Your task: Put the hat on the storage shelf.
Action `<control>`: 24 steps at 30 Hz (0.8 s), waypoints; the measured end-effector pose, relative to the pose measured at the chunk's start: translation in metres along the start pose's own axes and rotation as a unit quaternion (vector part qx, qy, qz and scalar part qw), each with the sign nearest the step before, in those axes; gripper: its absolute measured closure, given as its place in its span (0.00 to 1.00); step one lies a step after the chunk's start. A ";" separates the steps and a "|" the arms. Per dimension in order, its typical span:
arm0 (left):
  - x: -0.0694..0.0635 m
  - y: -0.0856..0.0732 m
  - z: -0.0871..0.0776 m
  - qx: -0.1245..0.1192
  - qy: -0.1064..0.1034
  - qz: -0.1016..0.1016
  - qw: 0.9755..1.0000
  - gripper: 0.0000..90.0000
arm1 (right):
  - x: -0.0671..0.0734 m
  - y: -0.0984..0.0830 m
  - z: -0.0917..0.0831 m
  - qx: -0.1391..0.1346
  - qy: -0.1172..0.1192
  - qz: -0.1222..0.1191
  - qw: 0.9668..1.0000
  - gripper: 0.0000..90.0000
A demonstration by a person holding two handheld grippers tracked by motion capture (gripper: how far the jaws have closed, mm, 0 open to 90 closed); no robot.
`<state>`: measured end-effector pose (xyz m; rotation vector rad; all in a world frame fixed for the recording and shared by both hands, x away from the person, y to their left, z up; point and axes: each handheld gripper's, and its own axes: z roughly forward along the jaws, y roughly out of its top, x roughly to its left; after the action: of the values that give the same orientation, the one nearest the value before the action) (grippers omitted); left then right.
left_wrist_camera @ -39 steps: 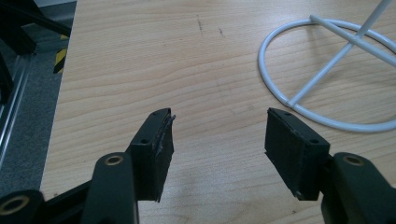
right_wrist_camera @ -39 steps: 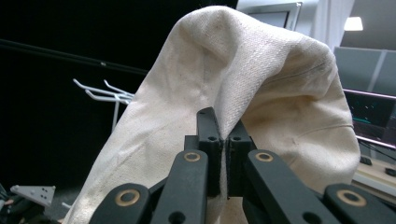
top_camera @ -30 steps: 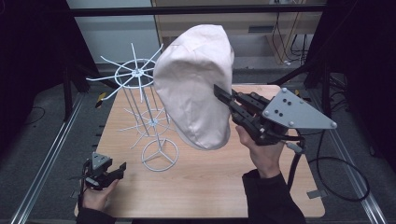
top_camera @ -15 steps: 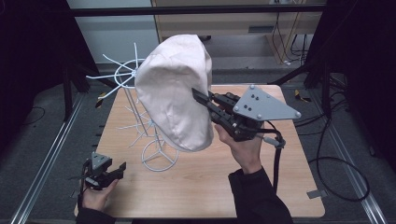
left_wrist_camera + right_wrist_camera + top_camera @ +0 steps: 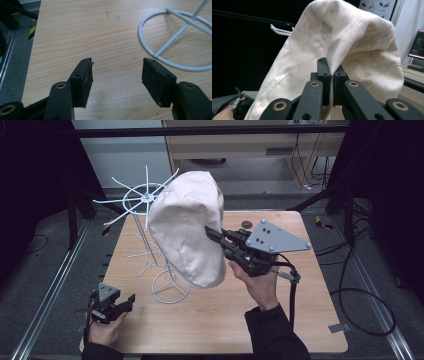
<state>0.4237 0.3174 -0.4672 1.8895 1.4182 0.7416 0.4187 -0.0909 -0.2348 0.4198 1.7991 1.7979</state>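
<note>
A cream hat [image 5: 187, 232] is held clenched in the right tool [image 5: 216, 236] beside the wire rack [image 5: 150, 240], while the left tool [image 5: 127, 301] is kept released near the table [image 5: 310, 320] edge.

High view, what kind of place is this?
Probably a lab recording station: a wooden table inside a metal frame, loose cables on the floor, and a monitor nearby.

Cream cloth hat [image 5: 187, 232], limp and hanging upright, raised above the table, beside white wire rack [image 5: 145, 220]

Matt cream woven cloth hat [image 5: 187, 232], glossy white wire rack [image 5: 150, 220], smooth wood table [image 5: 210, 315]
</note>
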 end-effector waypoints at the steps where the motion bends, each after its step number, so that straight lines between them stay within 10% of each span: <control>1: 0.000 0.000 0.000 0.000 0.001 -0.001 1.000 0.46 | 0.000 -0.001 0.000 0.001 0.000 -0.001 1.000 0.98; 24: 0.000 0.000 0.001 0.004 0.000 0.001 1.000 0.46 | -0.002 -0.043 -0.002 0.074 0.013 0.030 0.997 0.96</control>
<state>0.4240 0.3173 -0.4680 1.8965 1.4214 0.7385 0.4268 -0.0961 -0.2773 0.5159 1.9656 1.7232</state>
